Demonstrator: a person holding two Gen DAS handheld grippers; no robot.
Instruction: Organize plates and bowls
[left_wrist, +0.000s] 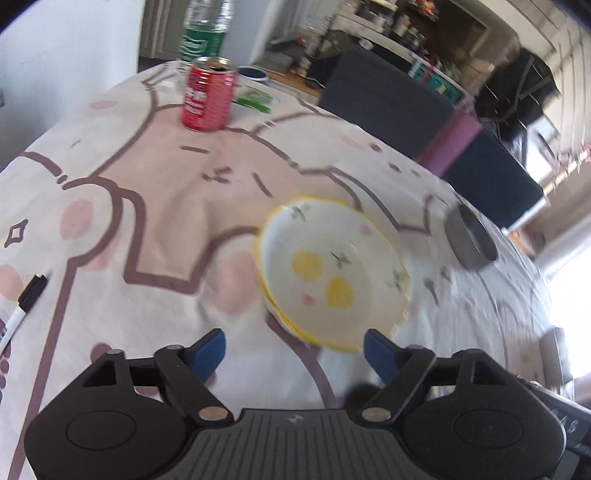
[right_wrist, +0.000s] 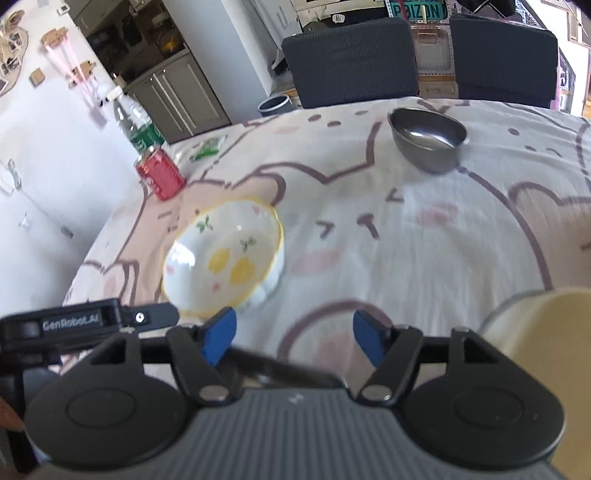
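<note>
Sitting on the cloth-covered surface (left_wrist: 155, 206), a white ceramic bowl with a yellow rim and painted yellow lemons (left_wrist: 330, 271) lies just beyond the left claw (left_wrist: 294, 353) in the left wrist view, right of centre in the frame. Its near rim reaches down between the two blue pads (left_wrist: 208, 352), but neither pad touches it; the left claw stands spread wide with nothing gripped. More yellow rims show under the bowl, so it seems to rest on a stack, though blur hides how many pieces. The bowl is round, with no long axis, and its mouth faces up.

From the right wrist view the same bowl (right_wrist: 225, 258) lies left of centre, ahead and to the left of the right claw (right_wrist: 294, 341), clear of its blue pads (right_wrist: 221, 334). The right claw is also spread and empty, with the left claw's black body entering at the lower left edge.

A grey metal bowl (right_wrist: 428, 138) sits in the upper right of that frame, well apart from the ceramic one, mouth up. A red drinks can (right_wrist: 160, 171) stands upright at the upper left, a clear plastic bottle with a green label (right_wrist: 138, 125) just behind it.
</note>
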